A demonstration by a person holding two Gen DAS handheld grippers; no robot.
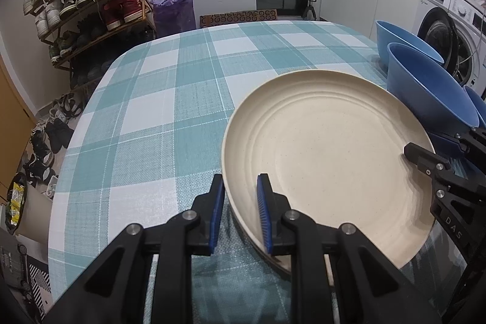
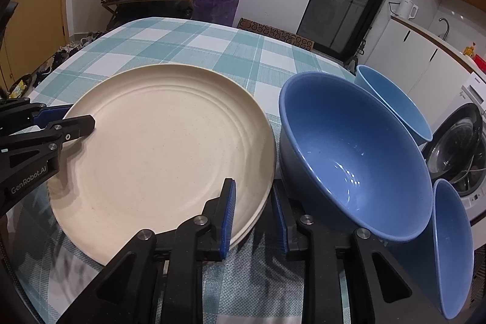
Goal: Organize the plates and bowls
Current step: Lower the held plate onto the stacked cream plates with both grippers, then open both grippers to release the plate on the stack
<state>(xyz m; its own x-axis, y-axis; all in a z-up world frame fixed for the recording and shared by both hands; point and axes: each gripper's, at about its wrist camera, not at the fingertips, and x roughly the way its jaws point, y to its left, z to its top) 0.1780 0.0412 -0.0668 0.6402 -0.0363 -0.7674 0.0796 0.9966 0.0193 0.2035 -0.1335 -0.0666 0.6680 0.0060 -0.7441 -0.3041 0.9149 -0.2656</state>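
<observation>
Gripping the cream plate (image 1: 328,154) by its near-left rim with our left tool (image 1: 241,213), we straddle its right rim with the right tool (image 2: 253,217), pads unclenched. Beyond, blue bowls (image 2: 355,154) crowd the checked bench (image 1: 170,87).

Teal-and-white checked table (image 2: 194,44), cream plate stack (image 2: 164,148), three blue bowls (image 2: 349,154)
</observation>
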